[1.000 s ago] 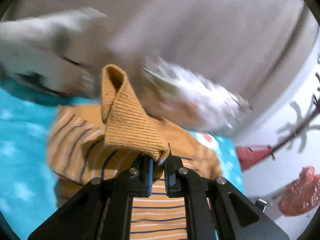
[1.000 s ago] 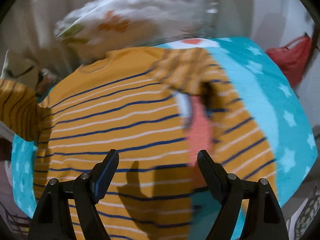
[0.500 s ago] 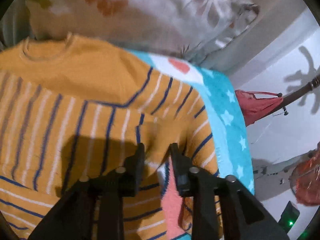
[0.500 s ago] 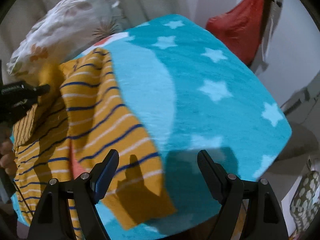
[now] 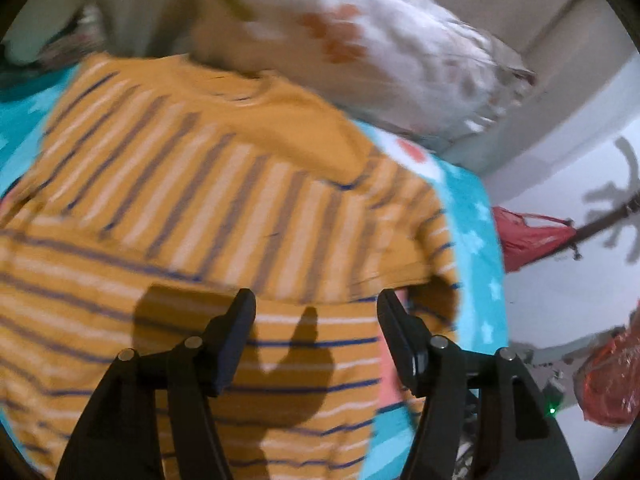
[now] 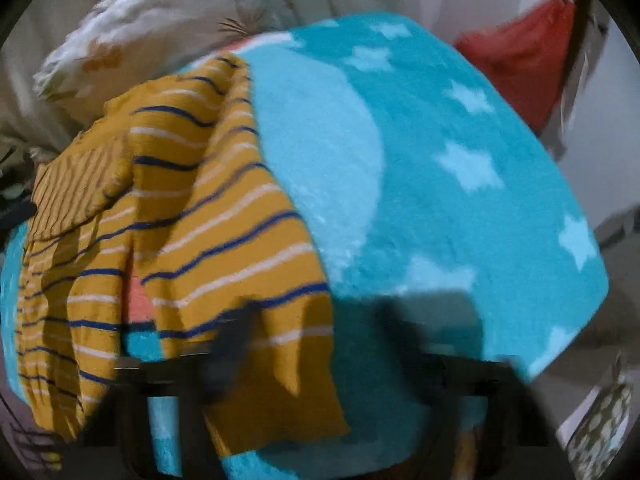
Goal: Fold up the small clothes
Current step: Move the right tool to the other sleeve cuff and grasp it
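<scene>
Lying striped mustard shirt (image 5: 224, 200) on star-print blanket (image 6: 440, 184), no writing legible

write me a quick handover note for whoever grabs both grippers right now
Left gripper: open above the striped shirt, jaws just been opening, nothing between them.
Right gripper: at the shirt's lower corner, jaws just been closing; too blurred to tell whether it grips.
Shirt lies on the blue star blanket, below the pillow.
Done: one sleeve folded across the body. Left: the remaining folds.
</scene>
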`<control>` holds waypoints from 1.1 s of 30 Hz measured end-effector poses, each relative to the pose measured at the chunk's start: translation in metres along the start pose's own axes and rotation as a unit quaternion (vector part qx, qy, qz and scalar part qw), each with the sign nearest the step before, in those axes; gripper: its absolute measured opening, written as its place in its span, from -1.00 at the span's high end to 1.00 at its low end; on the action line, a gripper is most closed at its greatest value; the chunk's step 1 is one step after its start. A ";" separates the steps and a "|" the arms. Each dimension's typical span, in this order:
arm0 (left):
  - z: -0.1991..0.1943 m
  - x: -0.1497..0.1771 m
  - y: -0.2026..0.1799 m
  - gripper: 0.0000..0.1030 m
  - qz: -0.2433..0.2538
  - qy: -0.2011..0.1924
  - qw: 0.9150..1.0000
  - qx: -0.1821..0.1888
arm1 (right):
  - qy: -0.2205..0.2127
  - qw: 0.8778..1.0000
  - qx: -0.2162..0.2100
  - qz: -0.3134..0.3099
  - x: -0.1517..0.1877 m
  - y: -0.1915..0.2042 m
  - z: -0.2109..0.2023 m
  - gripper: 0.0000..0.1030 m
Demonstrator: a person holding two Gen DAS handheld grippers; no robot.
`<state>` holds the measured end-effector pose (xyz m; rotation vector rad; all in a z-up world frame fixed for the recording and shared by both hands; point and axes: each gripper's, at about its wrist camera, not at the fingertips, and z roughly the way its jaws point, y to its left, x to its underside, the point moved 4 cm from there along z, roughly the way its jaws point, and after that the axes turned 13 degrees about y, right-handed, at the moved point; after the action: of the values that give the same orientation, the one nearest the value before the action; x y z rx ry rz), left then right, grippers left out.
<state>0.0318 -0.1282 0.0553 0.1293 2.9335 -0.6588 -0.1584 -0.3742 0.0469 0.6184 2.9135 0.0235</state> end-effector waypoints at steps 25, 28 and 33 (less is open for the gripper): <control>-0.031 0.041 0.083 -0.21 -0.076 0.000 0.996 -0.053 | -0.045 0.929 -0.255 0.263 0.001 -0.165 -0.031 -0.06; -0.029 0.040 0.080 -0.21 -0.073 0.004 0.996 -0.054 | -0.026 0.923 -0.249 0.293 0.011 -0.166 -0.006 -0.08; -0.033 0.046 0.080 -0.21 -0.074 0.003 0.996 -0.053 | -0.057 0.921 -0.220 0.317 -0.007 -0.180 -0.001 -0.12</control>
<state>-0.0081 -0.0395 0.0442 -0.0992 2.9967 -0.5192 -0.2247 -0.5419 0.0402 1.3665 2.3417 0.6696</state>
